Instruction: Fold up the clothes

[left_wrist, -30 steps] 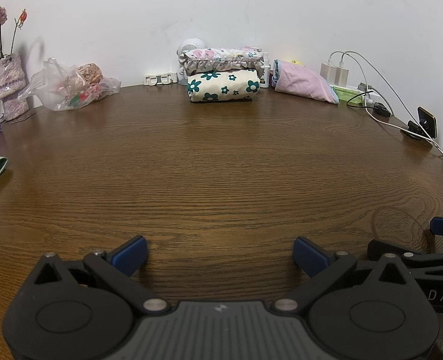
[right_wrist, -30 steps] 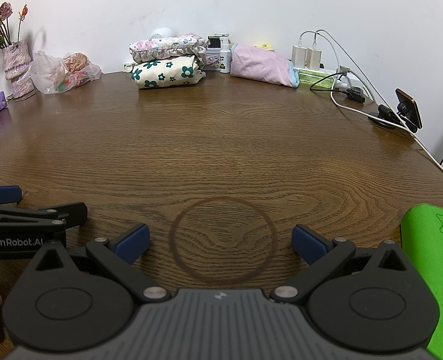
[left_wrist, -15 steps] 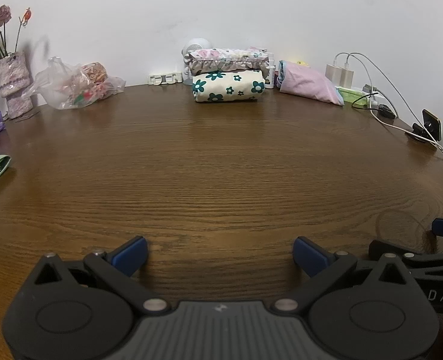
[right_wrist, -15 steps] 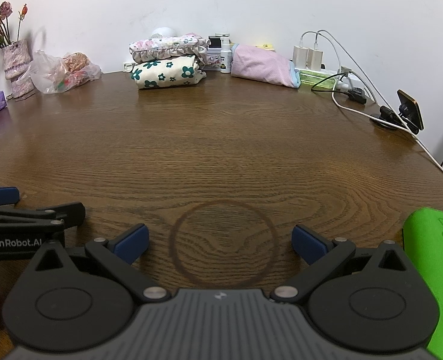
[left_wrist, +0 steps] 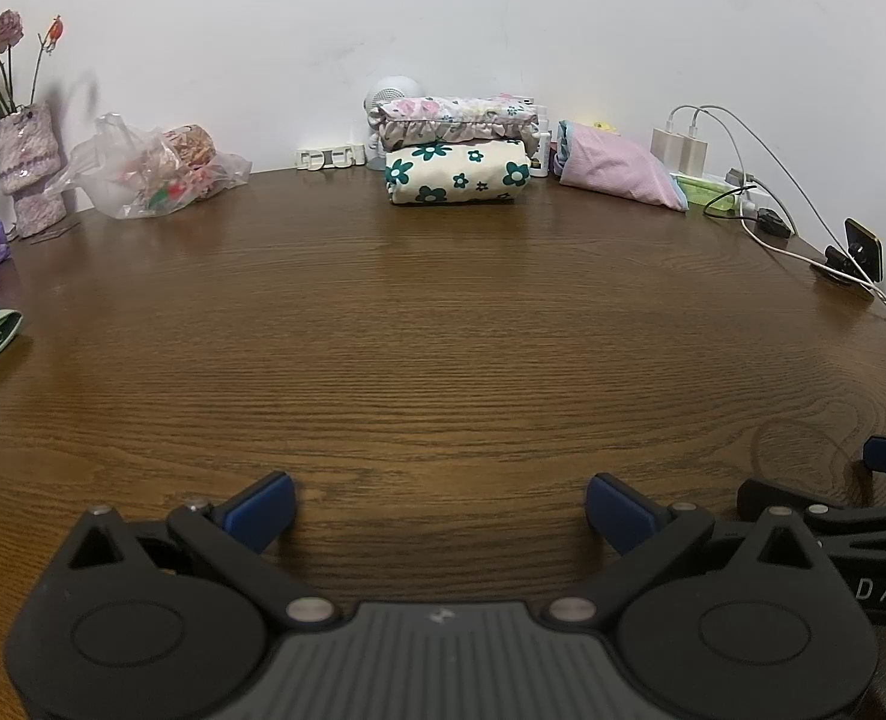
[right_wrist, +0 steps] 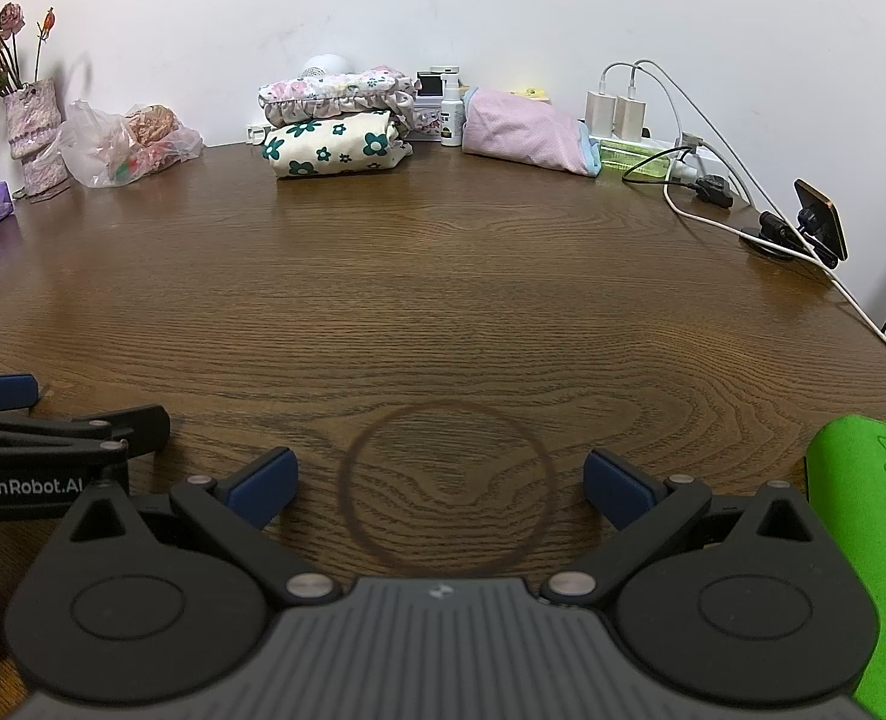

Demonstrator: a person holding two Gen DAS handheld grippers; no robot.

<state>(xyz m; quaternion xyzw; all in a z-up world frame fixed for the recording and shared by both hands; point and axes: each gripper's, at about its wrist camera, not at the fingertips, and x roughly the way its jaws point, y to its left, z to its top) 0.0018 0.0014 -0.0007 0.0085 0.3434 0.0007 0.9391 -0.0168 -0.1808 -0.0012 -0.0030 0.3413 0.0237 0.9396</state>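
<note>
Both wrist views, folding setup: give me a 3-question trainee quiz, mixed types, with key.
1. True or false: the left gripper is shut on a garment.
2. What lies on top of the green-flowered folded cloth?
A) pink bundle
B) ruffled floral folded cloth
C) plastic bag
3. Fill in: the bright green cloth lies to the ____ of the right gripper.

Key:
1. False; both grippers are open and empty.
2. B, the ruffled floral folded cloth.
3. Right.
</note>
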